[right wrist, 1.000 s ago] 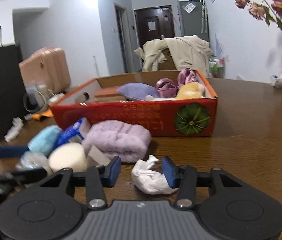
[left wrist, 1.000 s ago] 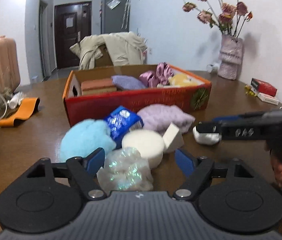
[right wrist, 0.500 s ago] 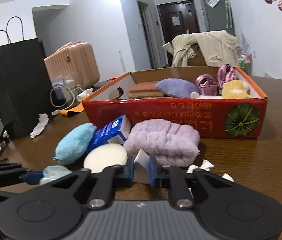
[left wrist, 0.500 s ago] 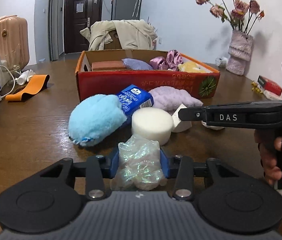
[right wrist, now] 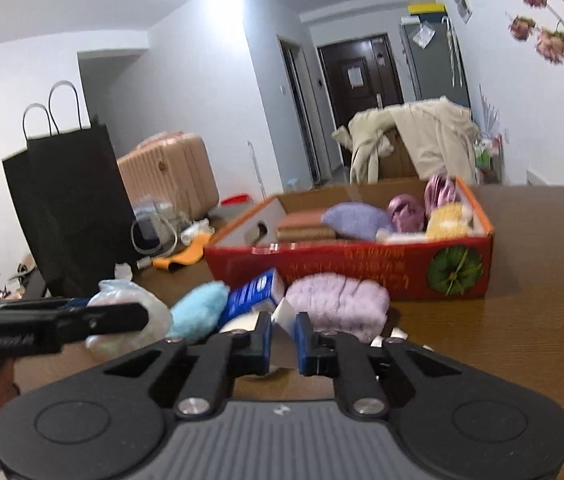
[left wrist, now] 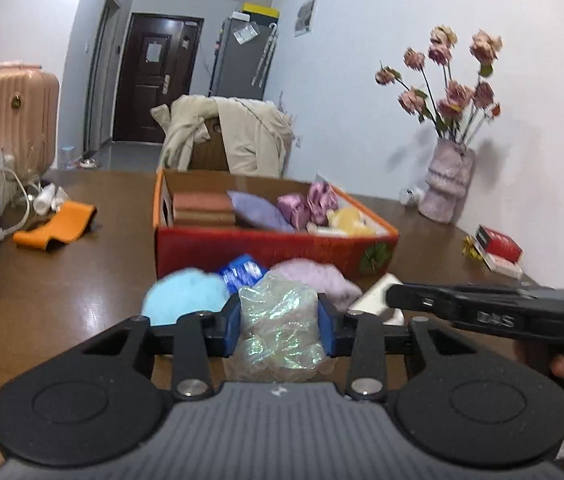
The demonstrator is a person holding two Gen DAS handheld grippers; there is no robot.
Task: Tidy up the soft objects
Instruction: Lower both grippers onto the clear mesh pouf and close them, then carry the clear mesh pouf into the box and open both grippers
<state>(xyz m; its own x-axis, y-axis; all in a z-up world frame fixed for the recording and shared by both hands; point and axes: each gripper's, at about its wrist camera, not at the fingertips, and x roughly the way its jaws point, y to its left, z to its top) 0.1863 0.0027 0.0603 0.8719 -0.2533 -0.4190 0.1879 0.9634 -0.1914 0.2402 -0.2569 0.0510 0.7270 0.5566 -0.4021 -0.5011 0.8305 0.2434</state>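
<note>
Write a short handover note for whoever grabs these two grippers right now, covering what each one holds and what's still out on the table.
Left hand-held gripper: shut on the iridescent plastic puff, lifted.
Right hand-held gripper: shut on the white wedge sponge.
Red cardboard box: already holds brown pads, a lavender cushion, pink scrunchies and a yellow plush.
Not yet boxed, lying on the table in front of the box: blue fluffy puff, blue tissue pack, purple fuzzy cloth, round white sponge.
Left to do: drop both held pieces into the box, then collect those four.
</note>
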